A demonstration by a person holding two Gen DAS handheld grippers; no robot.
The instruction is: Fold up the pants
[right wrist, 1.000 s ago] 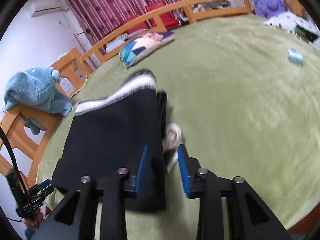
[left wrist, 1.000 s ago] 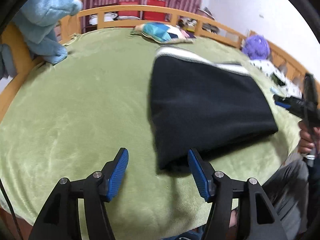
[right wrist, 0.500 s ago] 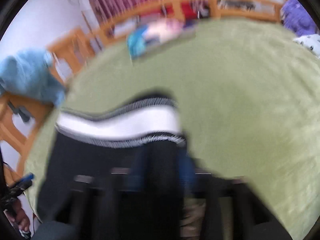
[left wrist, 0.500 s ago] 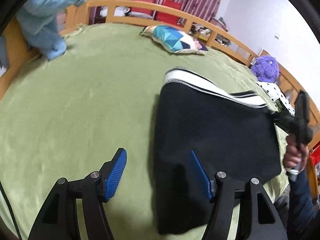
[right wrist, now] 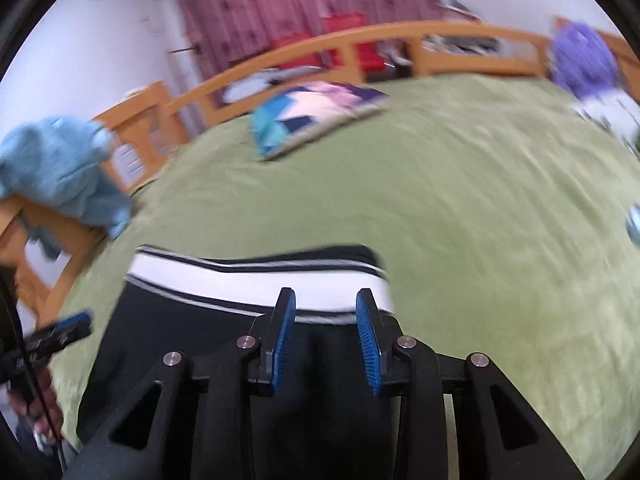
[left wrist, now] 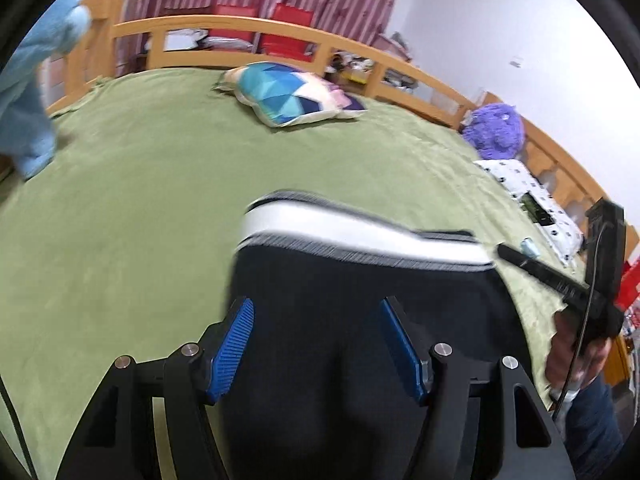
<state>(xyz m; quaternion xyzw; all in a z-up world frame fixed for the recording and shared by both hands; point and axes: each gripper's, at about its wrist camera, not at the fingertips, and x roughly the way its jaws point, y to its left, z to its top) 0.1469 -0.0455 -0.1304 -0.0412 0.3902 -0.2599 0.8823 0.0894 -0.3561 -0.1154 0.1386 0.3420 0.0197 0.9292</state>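
Observation:
The black pants (left wrist: 360,276) lie folded on the green bedspread (left wrist: 140,200), their white striped waistband (left wrist: 360,236) at the far end. My left gripper (left wrist: 315,308) hovers open over the pants' near part, its blue pads wide apart with nothing gripped. My right gripper (right wrist: 326,300) hangs over the waistband (right wrist: 224,284) near the right edge of the pants (right wrist: 180,340). Its jaws are opening, and the cloth lies below the gap without the pads pressing on it. Each view shows the other gripper at its side, held in a hand (left wrist: 568,356).
A patchwork pillow (left wrist: 292,94) lies at the far side of the bed by the wooden rail (left wrist: 240,26). A blue plush (right wrist: 60,168) hangs on the left rail. A purple plush (left wrist: 496,130) and a spotted cloth (left wrist: 532,196) sit at the right.
My left gripper has moved forward and right, from the bedspread beside the pants to above them. My right gripper has moved from the pants' side edge to the waistband.

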